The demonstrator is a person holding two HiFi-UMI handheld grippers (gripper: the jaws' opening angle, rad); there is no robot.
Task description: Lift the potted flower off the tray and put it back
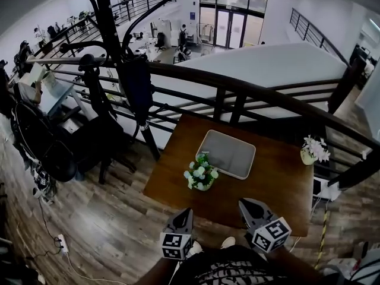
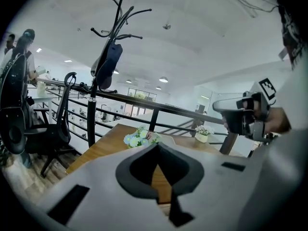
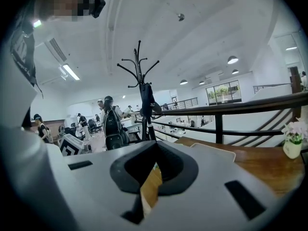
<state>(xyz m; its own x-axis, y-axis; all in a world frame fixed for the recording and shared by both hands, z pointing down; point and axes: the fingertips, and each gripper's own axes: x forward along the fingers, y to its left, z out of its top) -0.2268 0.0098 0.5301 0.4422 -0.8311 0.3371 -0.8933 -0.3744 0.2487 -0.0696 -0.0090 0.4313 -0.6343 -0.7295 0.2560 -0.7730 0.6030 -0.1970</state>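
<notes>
Both jaws clenched on nothing; the potted flower stands off the tray.
The flower sits on the desk, just beside the tray's near-left edge. The left gripper and right gripper hover at the desk's near side. To return the flower, a gripper likely must open, grip the pot below the blossoms and clear the rim. A white-flowered pot stands well apart; nothing blocks the way.

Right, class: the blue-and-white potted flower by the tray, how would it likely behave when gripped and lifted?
The potted flower looks small, so probably light. Its blooms spread wider than its pot, so a high push may tip it. The blooms would likely yield; the pot seems the firmer hold.
</notes>
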